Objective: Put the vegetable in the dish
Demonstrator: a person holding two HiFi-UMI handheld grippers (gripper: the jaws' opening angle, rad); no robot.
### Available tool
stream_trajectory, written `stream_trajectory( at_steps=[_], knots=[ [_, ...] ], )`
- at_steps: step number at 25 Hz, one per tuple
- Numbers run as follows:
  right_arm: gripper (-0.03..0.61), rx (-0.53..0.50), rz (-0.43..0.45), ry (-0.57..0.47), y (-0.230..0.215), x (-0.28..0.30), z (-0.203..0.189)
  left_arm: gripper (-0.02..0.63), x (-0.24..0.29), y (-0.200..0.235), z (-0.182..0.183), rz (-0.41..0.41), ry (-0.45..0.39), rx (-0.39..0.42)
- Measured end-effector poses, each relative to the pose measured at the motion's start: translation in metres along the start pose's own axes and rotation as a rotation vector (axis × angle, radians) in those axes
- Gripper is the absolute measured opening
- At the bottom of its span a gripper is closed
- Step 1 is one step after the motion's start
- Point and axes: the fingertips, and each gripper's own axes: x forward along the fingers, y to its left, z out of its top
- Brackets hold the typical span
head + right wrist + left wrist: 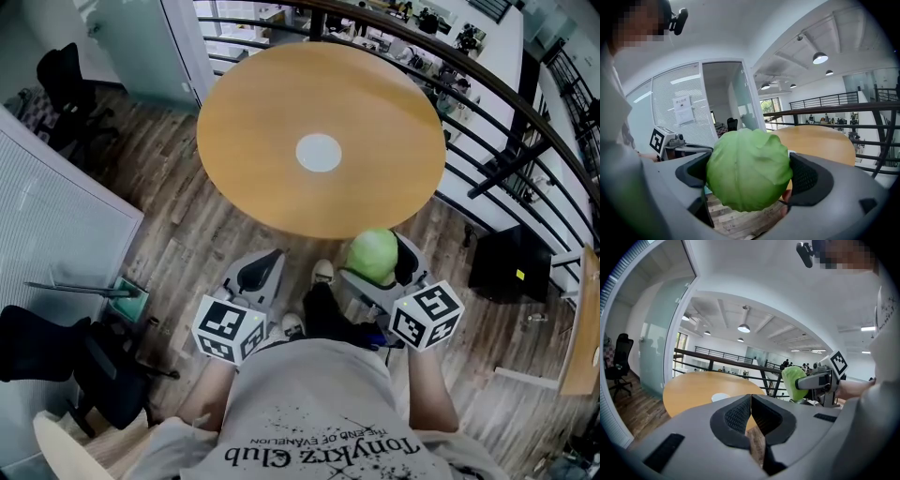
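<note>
Over on the left, the left gripper (pixel 751 409) hangs above the wooden floor (pixel 178 244), just off the near edge of the table, with its jaws pressed together and nothing between them. Ahead of both grippers stands the round wooden table (pixel 281 103), with a small white dish (pixel 319 153) at its middle. To the right, the right gripper (pixel 379 265) has its jaws clamped on a green cabbage (pixel 748 168), held near the table's edge and well apart from the dish.

Green cabbage (pixel 749 169); tan table (pixel 281 192); white dish (pixel 319 153); grey left gripper (pixel 750 412).
</note>
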Motion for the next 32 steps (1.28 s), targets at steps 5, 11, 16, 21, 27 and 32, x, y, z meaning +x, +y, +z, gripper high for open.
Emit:
stream_trajectory(
  at_steps=[5, 11, 16, 21, 27, 32],
  knots=[
    [0.495, 0.024, -0.004, -0.001, -0.025, 0.014, 0.004, 0.023, 0.021, 0.010, 0.005, 0.004, 0.014, 0.002],
    [0.495, 0.027, 0.001, -0.006, -0.057, 0.034, 0.020, 0.023, 0.053, 0.025, 0.016, 0.011, 0.029, 0.009],
    [0.495, 0.022, 0.010, 0.002, -0.089, 0.057, 0.031, 0.023, 0.088, 0.038, 0.023, 0.012, 0.045, 0.010],
    [0.495, 0.019, 0.032, 0.024, -0.121, 0.087, 0.053, 0.023, 0.126, 0.060, 0.044, 0.026, 0.054, 0.001],
    [0.495, 0.009, 0.057, 0.034, -0.158, 0.113, 0.075, 0.023, 0.168, 0.077, 0.064, 0.047, 0.051, -0.004],
    [0.495, -0.001, 0.075, 0.039, -0.186, 0.128, 0.087, 0.023, 0.200, 0.084, 0.072, 0.060, 0.055, -0.011]
  ],
)
